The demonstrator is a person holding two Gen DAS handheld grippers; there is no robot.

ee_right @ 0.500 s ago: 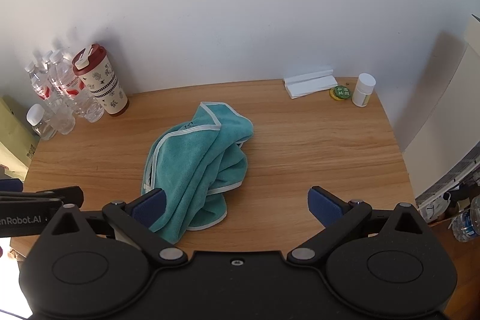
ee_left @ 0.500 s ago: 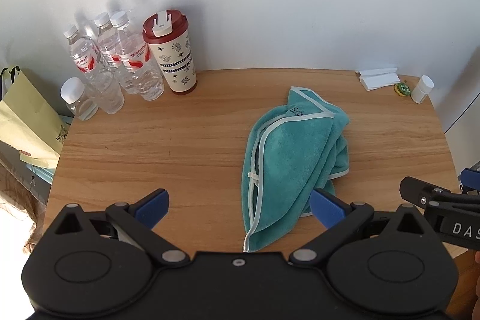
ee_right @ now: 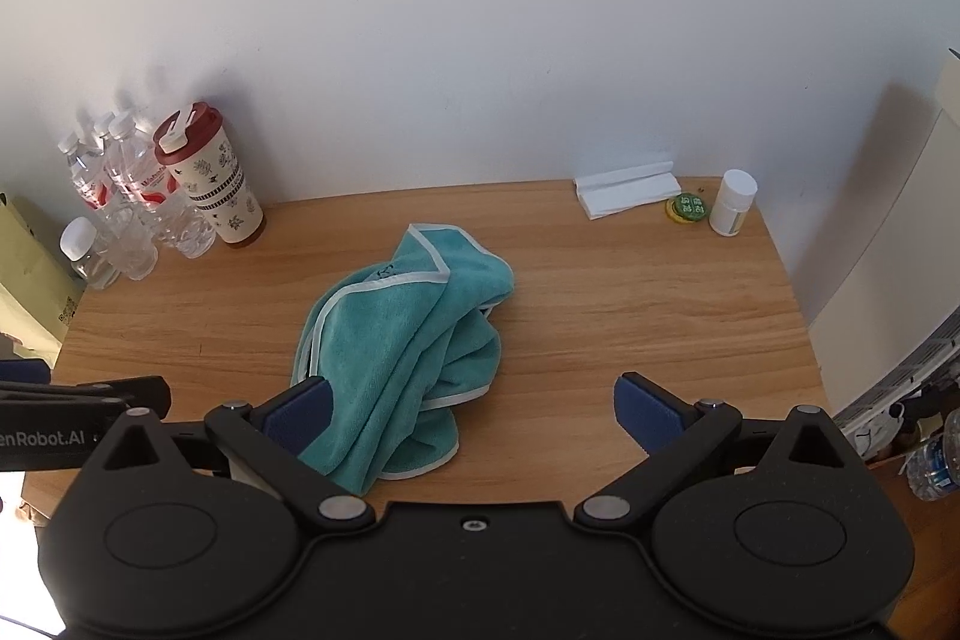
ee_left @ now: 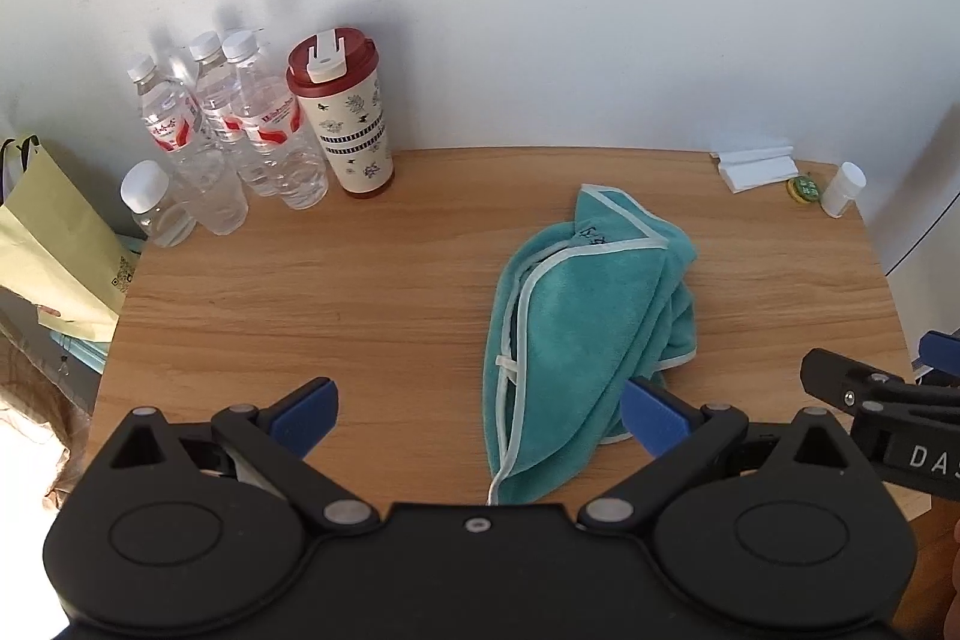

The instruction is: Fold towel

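**Both grippers spread wide above a crumpled towel**

We see the left gripper [ee_left: 480, 409] with its two blue-padded fingers [ee_left: 303, 415] spread far apart and holding nothing. The right gripper [ee_right: 474, 409] is the same: fingers [ee_right: 651, 409] wide, nothing between them.

The teal towel [ee_left: 576, 334] lies bunched on the wooden table [ee_left: 300, 292], unfolded into no neat shape, its pale trim looping along the edges. From the left gripper it sits ahead and toward the right finger, whose pad overlaps the cloth's near edge in the view; we cannot tell whether it touches. From the right gripper the towel [ee_right: 402, 340] sits ahead and toward the left finger, which likewise overlaps its near edge.

Farther out, beyond the left finger of each gripper, a cluster of water bottles [ee_left: 240, 130] stands against the wall just beside a patterned tumbler with a red lid [ee_left: 345, 112]. Beyond the right finger, at the table's far corner, lie folded white paper [ee_right: 627, 190], a small green tin [ee_right: 687, 209] and a white pill bottle [ee_right: 732, 202]. A yellow paper bag [ee_left: 54, 244] stands off the table's left edge.
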